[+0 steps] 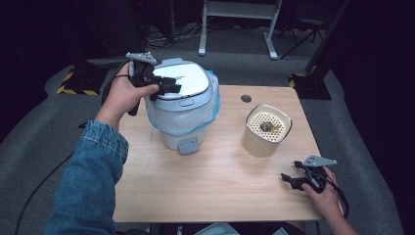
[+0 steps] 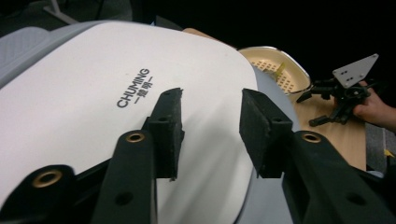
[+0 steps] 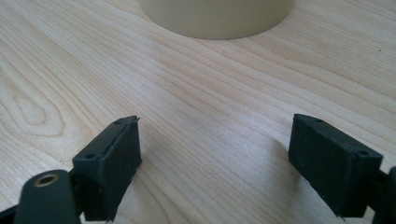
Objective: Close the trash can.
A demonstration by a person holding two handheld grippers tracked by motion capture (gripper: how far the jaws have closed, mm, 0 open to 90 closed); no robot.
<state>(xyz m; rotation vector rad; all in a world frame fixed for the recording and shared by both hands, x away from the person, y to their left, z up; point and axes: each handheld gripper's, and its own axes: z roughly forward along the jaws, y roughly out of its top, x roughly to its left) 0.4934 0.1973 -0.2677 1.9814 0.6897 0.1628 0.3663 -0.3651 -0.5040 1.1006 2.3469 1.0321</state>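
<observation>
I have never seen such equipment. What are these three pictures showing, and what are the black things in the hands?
A person sits at a wooden table and holds a hand tool with two black jaws in each hand. One picture is taken from above. The other two come from small cameras riding on the tools, looking along their jaws. The left gripper hangs over the white lid of a small bin lined with a plastic bag. The right gripper is low over the table near a beige perforated container. Both stand open and hold nothing.
</observation>
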